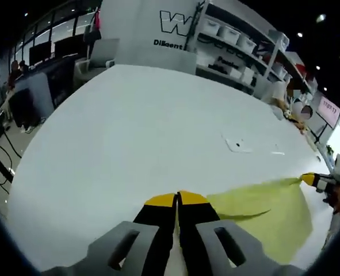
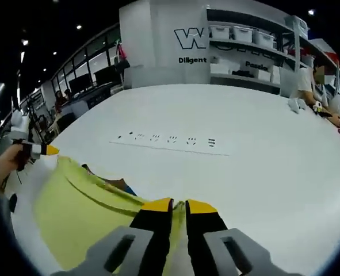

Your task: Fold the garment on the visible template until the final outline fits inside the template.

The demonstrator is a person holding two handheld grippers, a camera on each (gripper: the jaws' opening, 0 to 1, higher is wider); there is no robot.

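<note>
From the left gripper view, the left gripper (image 1: 178, 198) has its yellow-tipped jaws pressed together with no gap showing, and the edge of the yellow garment (image 1: 270, 210) seems to run in beneath its tips, though I cannot see cloth actually pinched there. The garment spreads away to that gripper's right, over the white table (image 1: 135, 132). At the cloth's far corner the right gripper (image 1: 314, 180) has its yellow tip on the fabric, a person's hand (image 1: 337, 198) behind it. Farther off on the table lies a small flat white sheet (image 1: 237, 144).

In the right gripper view, the person's hand (image 2: 6, 164) shows at the left with the left gripper (image 2: 43, 150) pointing at the garment's (image 2: 72, 213) corner. The cloth lies stretched from there toward the right gripper (image 2: 179, 204), whose jaws are also closed tight, the yellow fabric running up to and under them. A bit of blue print or a tag (image 2: 126, 187) peeks out near a fold line. Beyond it, a row of small dark marks (image 2: 170, 139) sits on the table (image 2: 262, 172); I cannot make out a template outline.

So the garment's long edge runs between the two grippers, each at one end. I'd judge the next fold turns on carrying that held edge across the cloth lying below it, both hands moving evenly so it stays taut.
</note>
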